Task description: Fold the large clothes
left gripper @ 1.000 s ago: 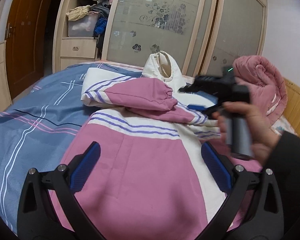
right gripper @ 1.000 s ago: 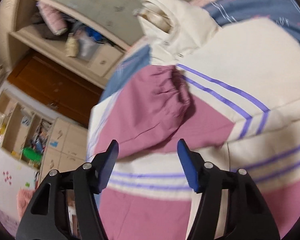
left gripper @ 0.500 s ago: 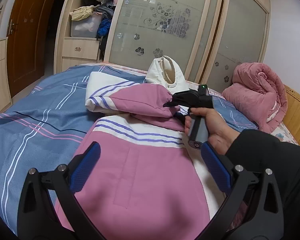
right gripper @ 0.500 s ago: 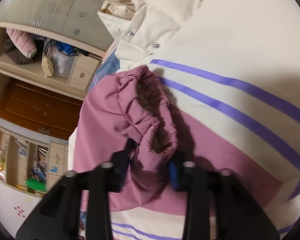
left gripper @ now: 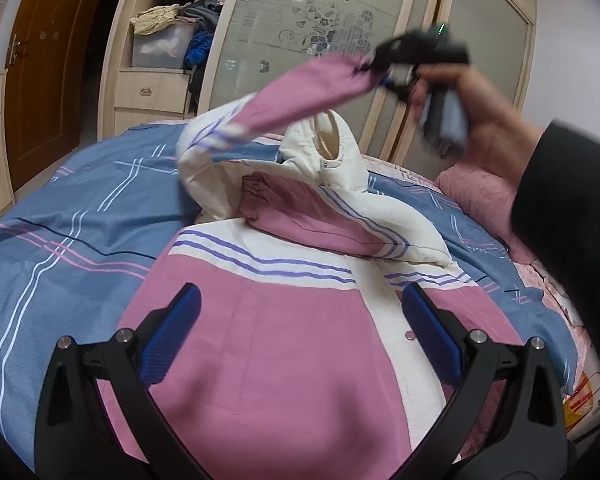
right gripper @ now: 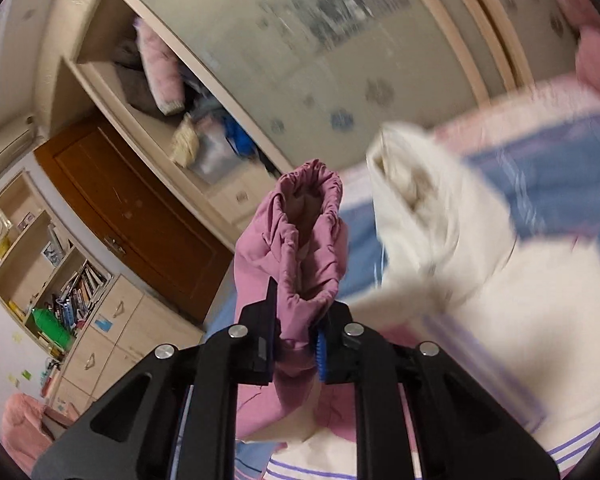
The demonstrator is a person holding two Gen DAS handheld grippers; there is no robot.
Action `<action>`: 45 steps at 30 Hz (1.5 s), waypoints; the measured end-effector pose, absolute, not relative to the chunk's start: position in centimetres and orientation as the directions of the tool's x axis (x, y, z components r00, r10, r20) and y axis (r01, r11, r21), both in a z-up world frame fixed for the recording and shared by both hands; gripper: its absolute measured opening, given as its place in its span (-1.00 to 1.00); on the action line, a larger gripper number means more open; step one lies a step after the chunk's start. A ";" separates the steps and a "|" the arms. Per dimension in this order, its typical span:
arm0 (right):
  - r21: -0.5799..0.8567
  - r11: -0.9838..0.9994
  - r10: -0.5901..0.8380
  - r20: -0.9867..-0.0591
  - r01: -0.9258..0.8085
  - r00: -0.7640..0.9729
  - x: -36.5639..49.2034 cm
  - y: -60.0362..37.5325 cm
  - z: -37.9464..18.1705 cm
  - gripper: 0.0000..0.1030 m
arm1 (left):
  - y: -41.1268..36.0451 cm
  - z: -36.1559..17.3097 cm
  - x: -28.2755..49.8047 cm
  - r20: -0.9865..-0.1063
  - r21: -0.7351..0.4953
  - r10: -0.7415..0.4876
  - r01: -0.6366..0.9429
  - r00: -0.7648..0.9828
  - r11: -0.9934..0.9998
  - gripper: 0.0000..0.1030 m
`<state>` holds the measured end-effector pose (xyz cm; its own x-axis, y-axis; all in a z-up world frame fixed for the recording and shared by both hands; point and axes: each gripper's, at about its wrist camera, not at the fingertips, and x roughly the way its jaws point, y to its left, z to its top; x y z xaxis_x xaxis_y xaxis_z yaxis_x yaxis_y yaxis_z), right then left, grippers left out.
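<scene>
Left wrist view, left gripper point(left gripper: 296, 334): low in the frame, blue pads spread wide, nothing between them, hovering over the pink panel of the jacket.
Left wrist view, jacket point(left gripper: 284, 344): spread across the middle and bottom of the frame on the bed point(left gripper: 60, 232), pink body with a cream yoke and purple stripes, cream hood point(left gripper: 332, 152) standing up in the upper centre.
Left wrist view, folded sleeve point(left gripper: 300, 216): lying across the chest just below the hood, gathered cuff pointing left.
Left wrist view, lifted sleeve point(left gripper: 300, 96): up in the air, stretched from the left shoulder towards the upper right of the frame, blurred.
Left wrist view, right gripper point(left gripper: 384, 76): upper right, blurred, at the cuff end of the lifted sleeve; a hand point(left gripper: 472, 120) in a dark cuff grips its handle.
Left wrist view, wardrobe point(left gripper: 300, 40): across the top, frosted doors with flower prints, open shelf of clothes at upper left.
Right wrist view, right gripper point(right gripper: 294, 342): bottom centre, jaws closing and nearly together, pinching pink fabric.
Right wrist view, lifted sleeve point(right gripper: 296, 248): centre frame, rising out of the jaws, gathered cuff opening on top.
Right wrist view, hood point(right gripper: 412, 184): right of centre, blurred, cream body of the jacket below it at lower right.
Right wrist view, door point(right gripper: 132, 216): brown, left of centre, bookshelf point(right gripper: 60, 296) at lower left.
</scene>
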<state>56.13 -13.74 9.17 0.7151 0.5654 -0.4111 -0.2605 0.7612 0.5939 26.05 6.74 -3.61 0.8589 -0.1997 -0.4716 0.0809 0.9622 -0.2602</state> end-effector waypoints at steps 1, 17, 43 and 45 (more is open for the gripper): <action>0.575 0.776 0.544 -0.402 -0.259 0.736 55.6 -15.0 10.6 -0.72 | 6.5 -3.6 26.1 -0.471 -0.255 -0.202 0.087 0.859 0.963 0.96; 0.380 0.914 0.181 -0.699 0.144 0.692 54.5 -31.8 -9.2 -0.68 | 5.4 -4.5 26.7 -0.506 -0.235 -0.203 0.093 0.838 0.968 0.96; 0.098 0.995 0.025 -0.479 0.025 0.878 18.4 -27.3 -5.5 0.97 | 3.8 -3.5 20.7 -0.469 -0.071 -0.106 0.082 0.877 0.994 0.96; 0.080 0.997 0.028 -0.483 0.012 0.875 18.1 -27.2 -6.0 0.97 | 3.5 -3.4 20.6 -0.466 -0.065 -0.102 0.081 0.879 0.995 0.96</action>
